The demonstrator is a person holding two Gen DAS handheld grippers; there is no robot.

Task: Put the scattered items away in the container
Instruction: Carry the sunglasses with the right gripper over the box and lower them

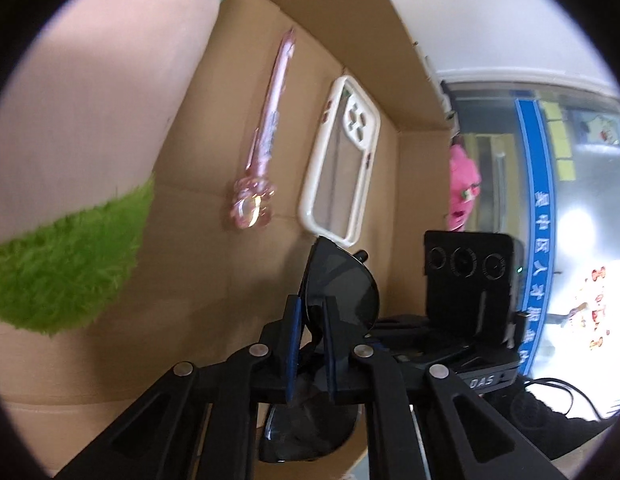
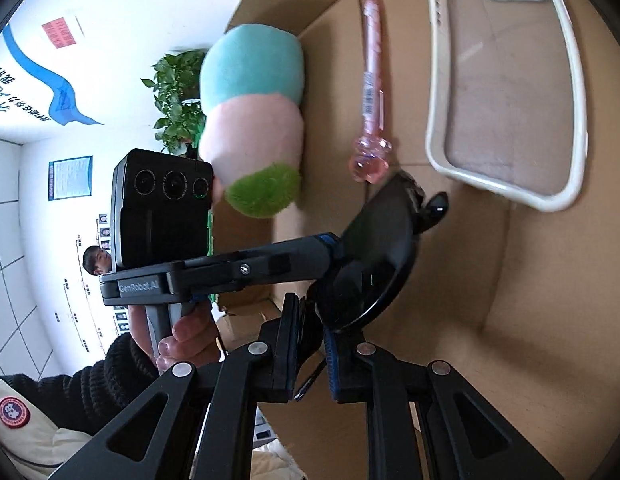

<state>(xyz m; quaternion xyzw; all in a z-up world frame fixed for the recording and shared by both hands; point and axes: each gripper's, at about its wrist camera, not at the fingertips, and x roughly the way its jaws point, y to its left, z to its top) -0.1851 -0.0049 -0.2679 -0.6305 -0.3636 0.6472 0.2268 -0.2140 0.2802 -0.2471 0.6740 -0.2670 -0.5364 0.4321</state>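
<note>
Between both sets of fingers you're clamping the dark glossy sunglasses (image 1: 337,292), brown cardboard box (image 1: 214,264) floor just ahead.

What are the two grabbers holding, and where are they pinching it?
Both hold the sunglasses over the box. The left gripper pinches one dark lens at its edge. The right gripper pinches the frame beside the other lens.

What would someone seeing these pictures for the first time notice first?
Probably the dark sunglasses, pinched between both grippers just above the cardboard box: the left gripper and the right gripper are each shut on them. Next, the pastel plush toy leaning on the box wall, beside a pink pen and a white phone case lying on the box floor.
</note>
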